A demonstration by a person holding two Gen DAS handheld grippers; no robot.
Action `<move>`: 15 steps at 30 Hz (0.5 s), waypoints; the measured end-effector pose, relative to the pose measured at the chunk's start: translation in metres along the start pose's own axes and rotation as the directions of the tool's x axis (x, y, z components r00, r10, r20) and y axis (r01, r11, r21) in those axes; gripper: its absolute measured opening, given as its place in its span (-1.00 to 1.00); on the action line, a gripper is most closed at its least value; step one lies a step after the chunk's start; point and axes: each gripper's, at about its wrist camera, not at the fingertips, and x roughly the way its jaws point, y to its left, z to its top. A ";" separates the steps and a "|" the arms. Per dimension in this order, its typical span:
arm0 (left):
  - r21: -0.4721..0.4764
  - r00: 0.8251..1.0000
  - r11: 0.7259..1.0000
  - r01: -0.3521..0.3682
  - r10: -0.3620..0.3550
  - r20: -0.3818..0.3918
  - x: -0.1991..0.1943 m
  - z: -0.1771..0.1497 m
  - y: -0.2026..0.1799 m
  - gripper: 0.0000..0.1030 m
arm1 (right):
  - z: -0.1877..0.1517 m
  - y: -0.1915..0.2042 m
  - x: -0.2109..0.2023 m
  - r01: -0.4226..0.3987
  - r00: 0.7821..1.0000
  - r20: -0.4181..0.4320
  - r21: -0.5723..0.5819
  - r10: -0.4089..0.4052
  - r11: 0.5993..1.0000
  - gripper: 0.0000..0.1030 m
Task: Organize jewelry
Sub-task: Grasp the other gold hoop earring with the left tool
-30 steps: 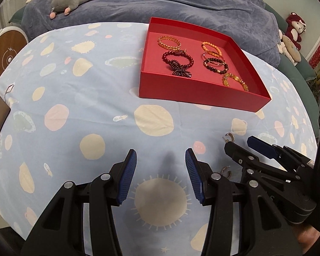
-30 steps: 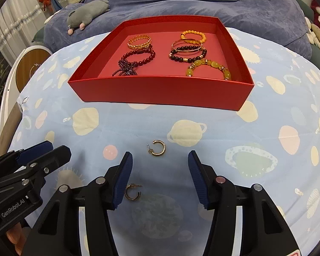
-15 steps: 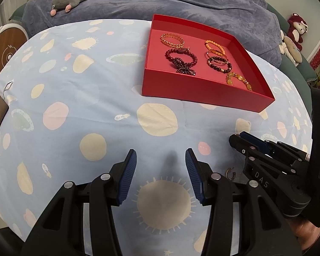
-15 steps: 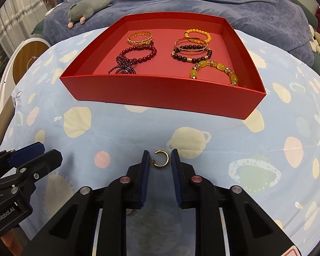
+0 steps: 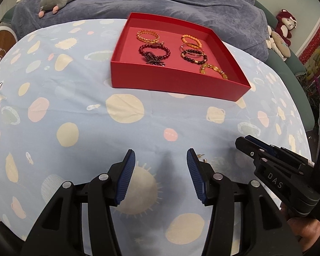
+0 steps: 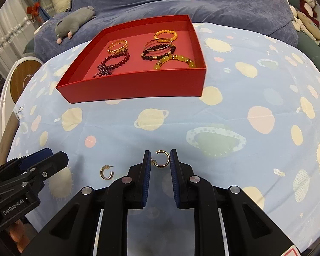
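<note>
Earring (image 6: 161, 158) now sits pinched in my right gripper (image 6: 160, 160), which stood wide a second ago. My left gripper (image 5: 161, 162) is opening, empty, beside the second earring (image 6: 106, 171); box (image 6: 134, 85) next.

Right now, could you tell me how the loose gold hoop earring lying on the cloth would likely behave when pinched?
The hoop earring looks like thin rigid metal, so probably stiff and very light. Its curved, shiny surface may slip or flip between flat pads. Its thin post could snag the soft cloth or bend if squeezed hard.
</note>
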 end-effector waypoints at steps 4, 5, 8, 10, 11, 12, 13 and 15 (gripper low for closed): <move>0.032 0.999 0.999 0.036 -0.036 -0.007 0.004 -0.006 -0.020 -0.06 | -0.006 -0.010 -0.010 0.000 1.000 0.010 0.020 0.000 1.000 -0.67; 0.037 0.999 0.998 0.043 -0.043 -0.011 0.006 -0.007 -0.024 -0.06 | -0.007 -0.012 -0.012 0.000 1.000 0.011 0.023 0.000 1.000 -0.67; 0.053 0.998 0.997 0.060 -0.058 -0.022 0.013 -0.011 -0.035 -0.06 | -0.010 -0.017 -0.016 0.000 1.000 0.014 0.029 0.000 1.000 -0.67; 0.069 0.998 0.996 0.059 -0.058 -0.026 0.017 -0.012 -0.041 -0.09 | -0.012 -0.020 -0.017 0.001 1.000 0.012 0.032 -0.002 0.999 -0.67; 0.074 0.998 0.996 0.057 -0.055 -0.027 0.019 -0.013 -0.044 -0.12 | -0.013 -0.022 -0.017 0.001 1.000 0.011 0.035 -0.002 0.999 -0.67; 0.081 0.998 0.995 0.053 -0.051 -0.031 0.022 -0.013 -0.046 -0.15 | -0.014 -0.024 -0.017 0.001 1.000 0.011 0.038 -0.001 0.999 -0.67; 0.086 0.998 0.995 0.051 -0.048 -0.033 0.024 -0.013 -0.047 -0.17 | -0.014 -0.025 -0.017 0.001 1.000 0.011 0.043 -0.001 0.999 -0.67; 0.095 0.998 0.995 0.043 -0.039 -0.040 0.029 -0.014 -0.049 -0.27 | -0.015 -0.028 -0.017 0.000 1.000 0.011 0.050 0.000 0.999 -0.67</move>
